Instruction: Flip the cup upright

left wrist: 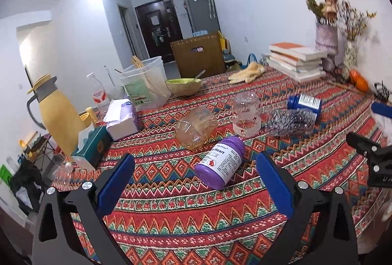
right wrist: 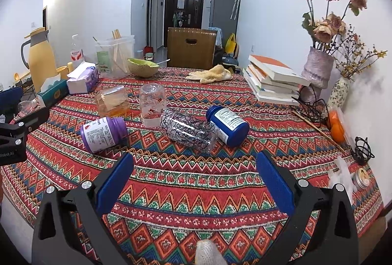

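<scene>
- Left gripper [left wrist: 194,176] over a patterned tablecloth [left wrist: 186,221], blue fingers [left wrist: 115,181] spread wide, nothing between them.
- Just ahead — purple bottle [left wrist: 220,165] on its side.
- Beyond it, amber cup [left wrist: 196,127] tipped over, beside an upside-down clear cup [left wrist: 246,115].
- Farther right, scribble-patterned glass [left wrist: 291,121] lying down, touching a blue bottle [left wrist: 305,102].

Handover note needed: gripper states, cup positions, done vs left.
Left gripper: open, empty, above the cloth near the purple bottle.
Right gripper: open, empty, short of the black-scribble glass.
Cups: amber glass on its side; black-scribble glass on its side against the blue bottle; clear cup stands mouth-down between them.
Done: nothing, no cup upright.
Left: grasp and right a cup; which one is meant is unclear.
</scene>
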Available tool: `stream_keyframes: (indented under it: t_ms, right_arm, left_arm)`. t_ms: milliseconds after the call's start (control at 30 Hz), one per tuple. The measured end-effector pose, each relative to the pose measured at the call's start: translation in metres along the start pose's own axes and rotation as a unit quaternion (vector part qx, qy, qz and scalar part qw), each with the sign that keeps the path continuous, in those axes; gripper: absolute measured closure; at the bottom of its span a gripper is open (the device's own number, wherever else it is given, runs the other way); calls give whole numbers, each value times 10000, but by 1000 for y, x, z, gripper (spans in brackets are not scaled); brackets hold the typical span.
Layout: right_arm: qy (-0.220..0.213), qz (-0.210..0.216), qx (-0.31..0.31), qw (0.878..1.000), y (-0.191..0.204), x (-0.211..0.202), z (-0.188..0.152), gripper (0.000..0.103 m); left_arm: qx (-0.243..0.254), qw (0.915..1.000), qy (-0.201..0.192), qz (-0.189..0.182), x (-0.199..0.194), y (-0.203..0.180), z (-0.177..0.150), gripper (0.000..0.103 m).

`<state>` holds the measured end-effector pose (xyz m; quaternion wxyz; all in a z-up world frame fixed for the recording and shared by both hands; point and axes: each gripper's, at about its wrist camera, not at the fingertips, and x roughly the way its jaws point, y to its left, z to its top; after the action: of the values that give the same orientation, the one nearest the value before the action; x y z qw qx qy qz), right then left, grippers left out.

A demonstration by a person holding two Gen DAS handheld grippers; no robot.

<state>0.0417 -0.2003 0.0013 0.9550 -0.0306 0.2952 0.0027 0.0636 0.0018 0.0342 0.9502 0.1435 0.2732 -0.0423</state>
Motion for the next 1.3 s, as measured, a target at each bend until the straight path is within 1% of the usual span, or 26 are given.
stream_keyframes:
  t_ms: [200,400,500,667,800,967,1000,1033,1067,1100,1133,1167,1300]
  right_arm:
    - [198,44,9,9998,-1,24,8,7]
    - [374,58,-1,9993,-2,50,10,7]
    - [499,75,20,9987,-3,65,9,7]
    - [689,113,74,9975,-3,86,6,7]
    - [816,181,70,9965,-1,100,4,7]
    - [885,224,14,9958,2,111,1,7]
    - [911,229,0,9956,2,113,1,7]
    - [923,232,-8,9955,2,115,0,7]
    - [940,240,-12,9953,2,116,0,7]
    - [957,242,-13,9951,1,118,-1,7]
    - [971,239,-8,9950,0,119,-1,7]
    - [983,236,0,9949,-1,119,-2,7]
    - [990,240,33,9948,-3,119,-3,7]
  left_arm:
    - [444,9986,266,-101,24,-5,9,7]
    - [955,9925,744,-174,58,-12,14,7]
    - [1179,9863,1118,-292,82,-15,13,7]
    - [1500,9748,1606,-379,115,-24,7,7]
    - [1613,9679,1871,-458,135,-29,1,7]
    - [1609,9588,2248,-661,158,-34,-5,7]
    - [1616,9577,2281,-684,162,-36,-6,8]
    - [1624,9564,2321,-708,165,-38,-7,13]
    - [1623,9541,2401,-759,168,-39,-9,21]
    - [1616,9527,2450,-791,171,-41,-10,27]
    - [1611,9497,2560,-812,175,-43,-12,36]
    - [1609,9499,2567,-764,177,-44,-13,37]
    - [1530,9499,2599,-816,175,-44,-12,39]
